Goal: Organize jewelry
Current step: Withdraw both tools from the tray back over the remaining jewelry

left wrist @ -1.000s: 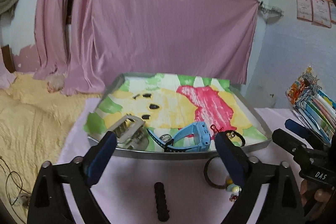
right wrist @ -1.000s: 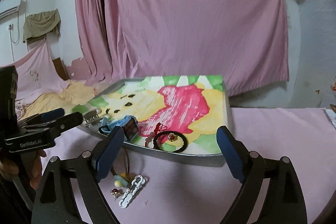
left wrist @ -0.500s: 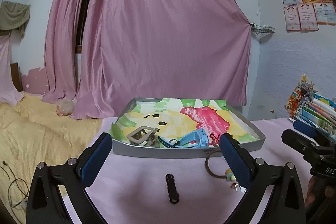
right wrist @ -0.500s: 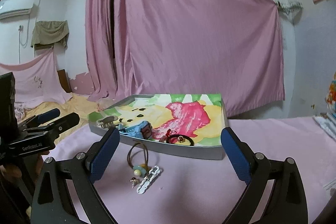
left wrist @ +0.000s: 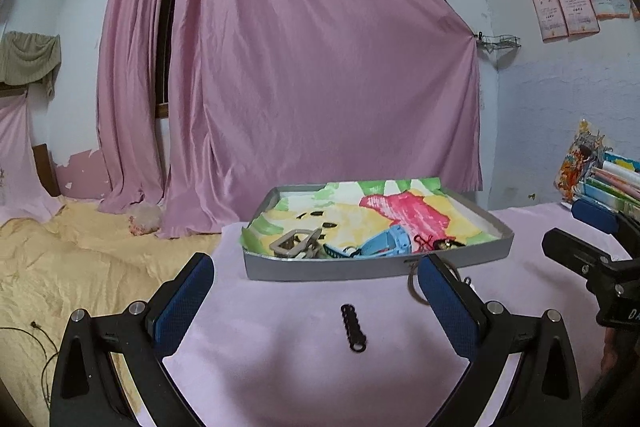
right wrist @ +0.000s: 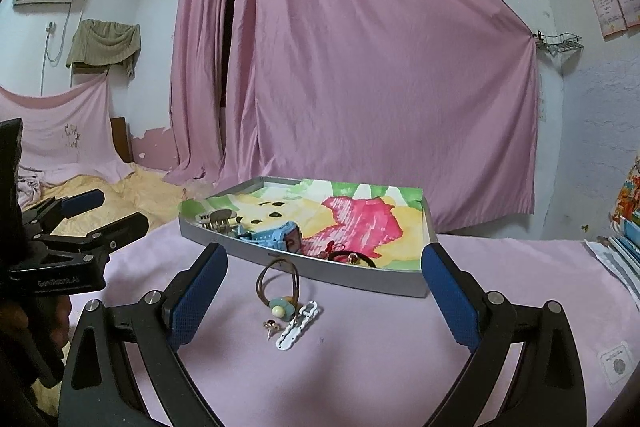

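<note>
**Both grippers waiting wide and empty**

The left gripper (left wrist: 314, 301) is gaping over a black clip (left wrist: 353, 327). The right gripper (right wrist: 324, 291) is spreading wide around a hair tie (right wrist: 278, 285), earring (right wrist: 271, 325) and white clip (right wrist: 299, 325). Beyond, the tray (right wrist: 360, 277) is holding a blue watch (right wrist: 276, 237).

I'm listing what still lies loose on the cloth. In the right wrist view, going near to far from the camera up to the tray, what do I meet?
White clip → gold earring → green bead → brown hair tie → tray.
</note>
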